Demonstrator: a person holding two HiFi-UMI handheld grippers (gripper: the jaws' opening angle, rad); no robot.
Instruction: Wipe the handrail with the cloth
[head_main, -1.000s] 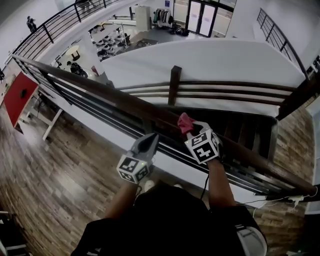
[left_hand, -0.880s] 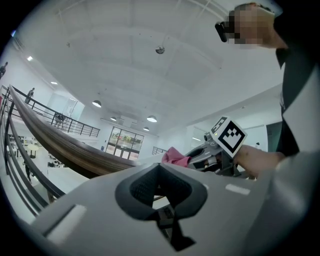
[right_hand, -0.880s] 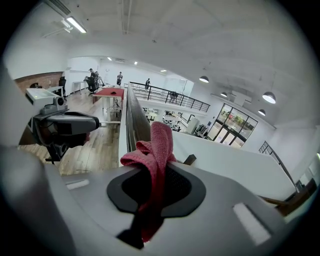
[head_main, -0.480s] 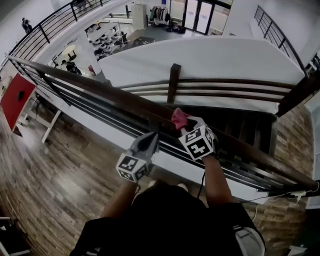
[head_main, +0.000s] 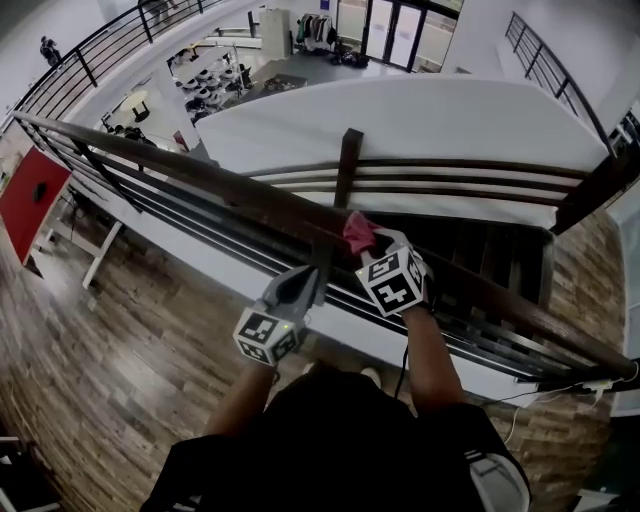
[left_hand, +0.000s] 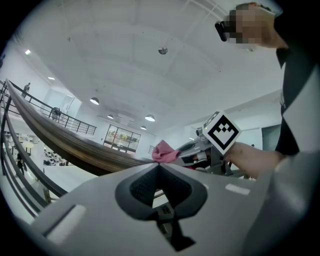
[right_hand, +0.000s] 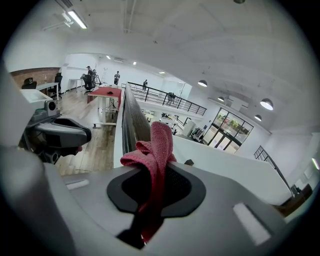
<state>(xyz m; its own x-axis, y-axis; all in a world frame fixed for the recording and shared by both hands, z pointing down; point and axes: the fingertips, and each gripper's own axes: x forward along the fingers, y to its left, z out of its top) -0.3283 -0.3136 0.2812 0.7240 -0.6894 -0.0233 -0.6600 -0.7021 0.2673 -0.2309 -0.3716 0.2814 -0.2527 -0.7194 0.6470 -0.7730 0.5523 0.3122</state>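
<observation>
Right gripper (head_main: 373, 247) pinches the pink cloth (head_main: 357, 231), jaws clamped on a bunched fold. The cloth sits on top of the dark wooden handrail (head_main: 190, 172), roughly mid-length. Left gripper (head_main: 303, 280) has its jaws pressed together with nothing in them. Its tips are at the rail's near edge, beside the right gripper but apart from it. The rail runs diagonally from upper left to lower right, with a long bare stretch left of the cloth and more rail to the right. Past the rail are stairs (head_main: 490, 265) and an upright post (head_main: 347, 165). The wood floor (head_main: 110, 330) on the near side is open.
</observation>
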